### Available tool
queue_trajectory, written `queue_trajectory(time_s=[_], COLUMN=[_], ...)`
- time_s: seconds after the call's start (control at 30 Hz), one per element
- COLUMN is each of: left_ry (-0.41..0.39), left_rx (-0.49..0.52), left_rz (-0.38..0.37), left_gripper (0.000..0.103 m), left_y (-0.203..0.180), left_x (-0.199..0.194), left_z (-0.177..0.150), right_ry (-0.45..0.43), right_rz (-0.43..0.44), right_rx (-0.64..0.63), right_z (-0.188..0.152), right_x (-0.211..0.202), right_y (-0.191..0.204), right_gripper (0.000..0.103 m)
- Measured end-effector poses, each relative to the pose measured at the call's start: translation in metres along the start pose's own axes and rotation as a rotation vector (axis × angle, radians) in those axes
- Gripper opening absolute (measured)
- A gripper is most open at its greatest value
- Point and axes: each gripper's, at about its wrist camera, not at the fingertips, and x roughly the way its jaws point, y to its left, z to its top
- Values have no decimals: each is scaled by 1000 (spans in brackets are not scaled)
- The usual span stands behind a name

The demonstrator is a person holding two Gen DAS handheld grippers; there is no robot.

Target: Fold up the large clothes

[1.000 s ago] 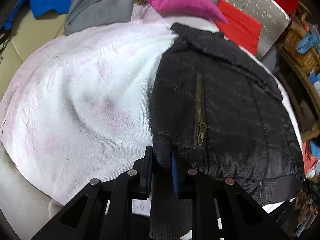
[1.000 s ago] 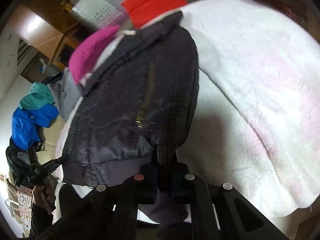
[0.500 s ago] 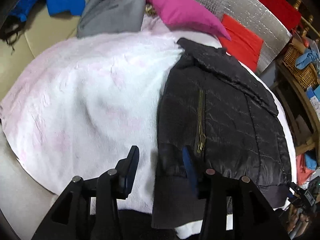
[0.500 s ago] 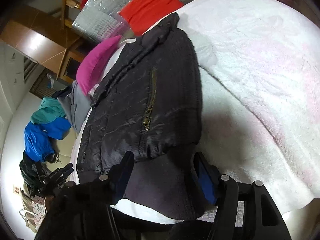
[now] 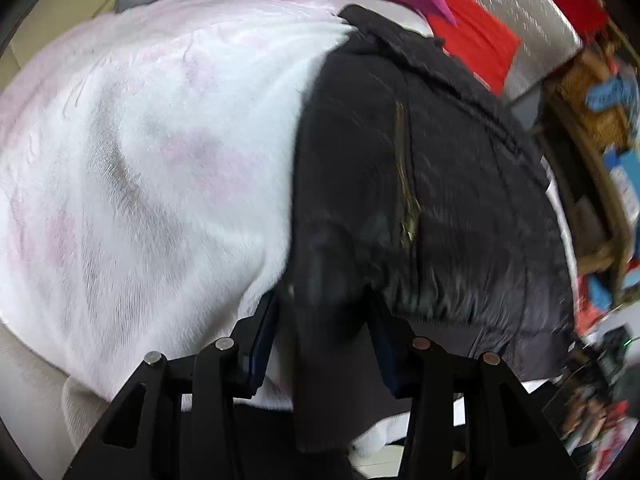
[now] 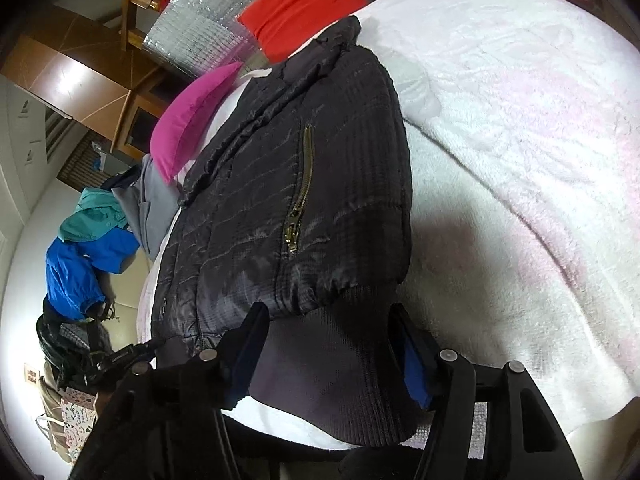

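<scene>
A black quilted jacket (image 5: pixel 420 200) with a brass pocket zipper lies flat on a white and pink blanket (image 5: pixel 160 160). Its ribbed cuff hangs toward the near edge, between the spread fingers of my left gripper (image 5: pixel 322 340). The pads stand off the cuff on both sides, so that gripper is open. In the right wrist view the same jacket (image 6: pixel 300 200) lies on the blanket (image 6: pixel 520 160). My right gripper (image 6: pixel 328 352) is open too, its fingers straddling the wide ribbed cuff without pinching it.
A pink cushion (image 6: pixel 192 120), a red cloth (image 6: pixel 300 12) and a silver mat (image 6: pixel 192 28) lie beyond the jacket's collar. Grey (image 6: pixel 148 208) and blue (image 6: pixel 80 256) garments are piled at the left. A wicker basket (image 5: pixel 592 92) stands at the right.
Both grippers were shut on a ribbed cuff a second ago and have let go. The cuffs now lie loose between open fingers. The left gripper has sunk closer to the jacket.
</scene>
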Motion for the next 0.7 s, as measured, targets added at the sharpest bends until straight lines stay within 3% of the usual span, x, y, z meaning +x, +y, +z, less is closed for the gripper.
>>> queue_trajectory(time_s=[0.1,0.27,0.33,0.53,0.7], left_ry=[-15,-48,-70,-50,-83], left_rx=[-37,-14,-22,-80,16], left_rz=[-16,-3,41,-17,-100], left_gripper=[48,48,55,54,53], left_y=[13,18,22,31,4], left_x=[-7,-8,-15,-29,-42], left_z=[6,-1,-5,-11,-10], right_ry=[-3,-6,-9,0,0], right_rz=[-1,-2,-3,17,37], right_rx=[1,17,15,25,-9], right_z=[0,2,2,2,4], right_x=[1,0,-2,-2,-2], right_y=[0,-3,-4,-10,0], right_gripper=[64,64,64,65,62])
